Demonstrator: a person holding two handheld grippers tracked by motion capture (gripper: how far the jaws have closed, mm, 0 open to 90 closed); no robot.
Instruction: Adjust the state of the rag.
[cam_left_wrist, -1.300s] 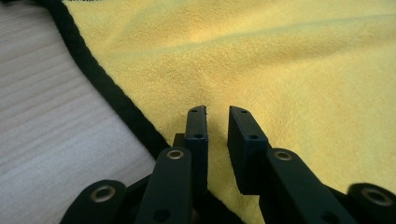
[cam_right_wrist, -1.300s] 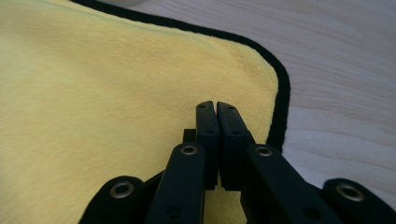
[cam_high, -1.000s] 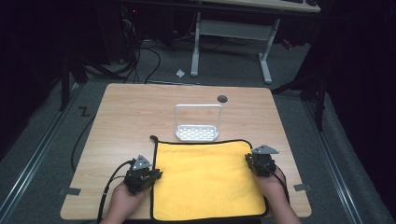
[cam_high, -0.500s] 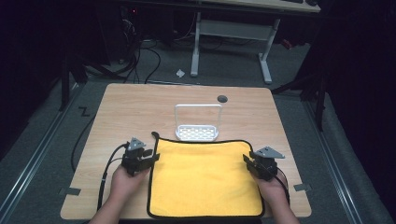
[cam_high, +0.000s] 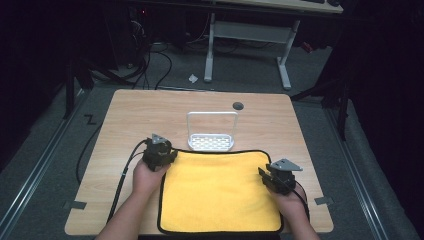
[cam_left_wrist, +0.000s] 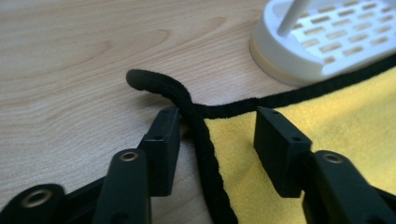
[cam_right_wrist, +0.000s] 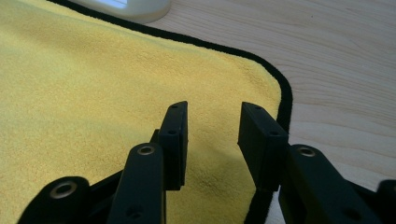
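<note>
A yellow towel (cam_high: 220, 190) with black edging lies flat on the wooden table (cam_high: 140, 115). My left gripper (cam_high: 160, 151) is at the towel's far left corner. In the left gripper view its open jaws (cam_left_wrist: 217, 126) straddle the black hem (cam_left_wrist: 205, 149) just behind the hanging loop (cam_left_wrist: 154, 84); they have just been opening and the pads do not press on the hem. My right gripper (cam_high: 274, 177) is low over the towel's right edge. Its jaws (cam_right_wrist: 212, 116) have just been opening, with bare yellow cloth (cam_right_wrist: 93, 93) between them.
A white perforated rack (cam_high: 212, 140) with an upright wire handle stands right behind the towel's far edge, close to the left gripper (cam_left_wrist: 327, 42). A dark round grommet (cam_high: 238, 106) sits farther back. The left gripper's cable (cam_high: 125, 175) trails off the table's near edge.
My left hand has moved forward along the towel's left edge to its far corner. Both grippers' jaws have opened. The right hand has stayed about where it was.
</note>
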